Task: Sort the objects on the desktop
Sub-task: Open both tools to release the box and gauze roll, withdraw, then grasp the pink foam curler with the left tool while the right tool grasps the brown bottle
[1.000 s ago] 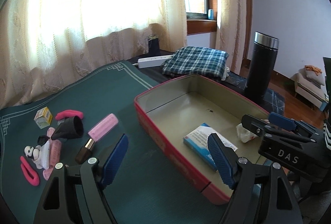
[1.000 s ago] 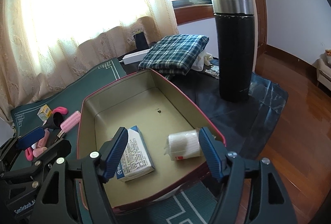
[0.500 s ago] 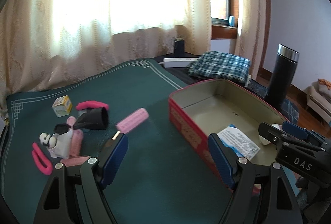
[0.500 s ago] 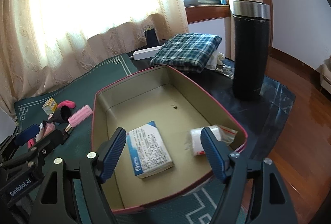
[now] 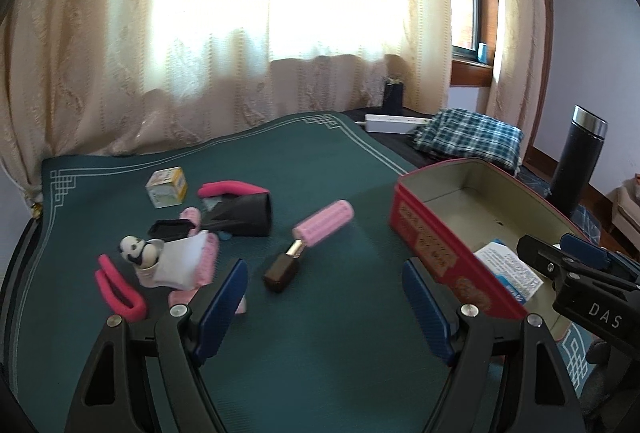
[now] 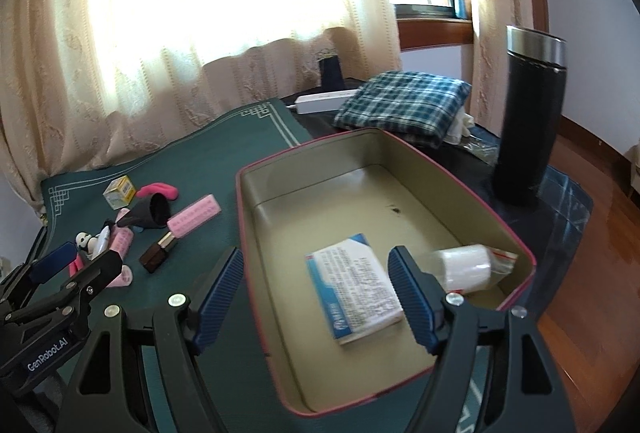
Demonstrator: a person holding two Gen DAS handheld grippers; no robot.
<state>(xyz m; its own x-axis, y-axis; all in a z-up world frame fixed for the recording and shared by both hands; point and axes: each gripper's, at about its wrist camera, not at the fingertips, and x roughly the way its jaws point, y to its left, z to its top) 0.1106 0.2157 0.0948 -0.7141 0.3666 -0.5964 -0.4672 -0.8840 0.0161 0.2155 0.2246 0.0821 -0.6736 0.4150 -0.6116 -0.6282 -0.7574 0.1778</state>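
Left of the red tin on the green mat, the lipstick lies slantwise, gold end toward the pink roller. Both the left gripper and right gripper gape wide, holding nothing. The pink clutter beside the panda figure is too blurred and overlapped to make out.

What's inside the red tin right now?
Inside the red tin: a blue-and-white printed box lying flat and a white roll in a clear bag. The right tongs hide part of the near floor.
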